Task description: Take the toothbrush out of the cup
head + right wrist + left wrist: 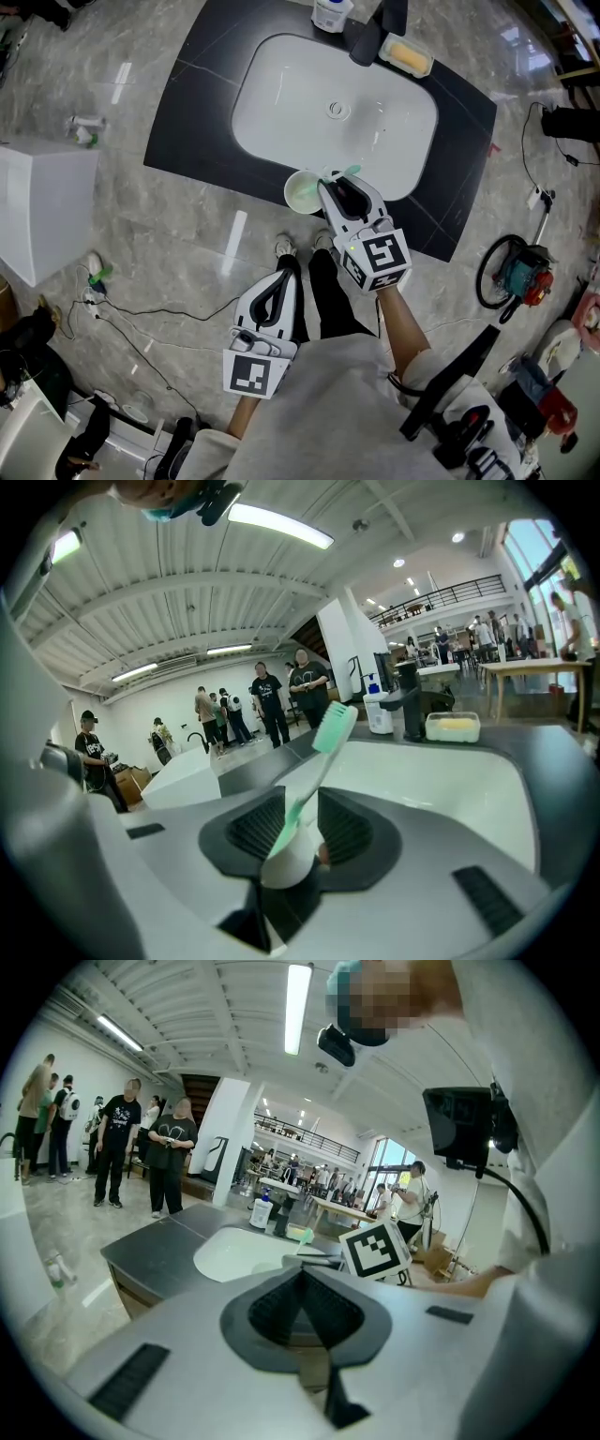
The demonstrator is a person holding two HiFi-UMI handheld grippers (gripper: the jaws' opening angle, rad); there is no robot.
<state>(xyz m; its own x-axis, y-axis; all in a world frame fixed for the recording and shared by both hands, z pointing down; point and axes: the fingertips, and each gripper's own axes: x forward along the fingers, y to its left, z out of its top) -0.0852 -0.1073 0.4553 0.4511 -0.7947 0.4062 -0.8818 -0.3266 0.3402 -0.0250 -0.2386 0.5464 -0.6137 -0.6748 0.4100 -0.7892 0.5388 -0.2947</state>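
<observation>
My right gripper [336,184] is over the front rim of the white sink [281,94], shut on a mint-green and white toothbrush [319,761]. The brush's head [352,171] sticks out past the fingertips and tilts up to the right. Its thick white handle end sits between the pads [258,827]. A pale green cup [304,191] stands on the sink's front edge, just left of the right gripper's tips. My left gripper [284,274] hangs low near the person's legs, off the counter. Its jaws are pressed together with nothing between them [302,1277].
On the dark counter [197,112] behind the sink are a pump bottle [331,13], a black faucet [370,37] and a tray with a yellow bar [405,54]. A white box [42,206] stands at left. Cables and a tool [514,272] lie on the floor. People [141,1143] stand far off.
</observation>
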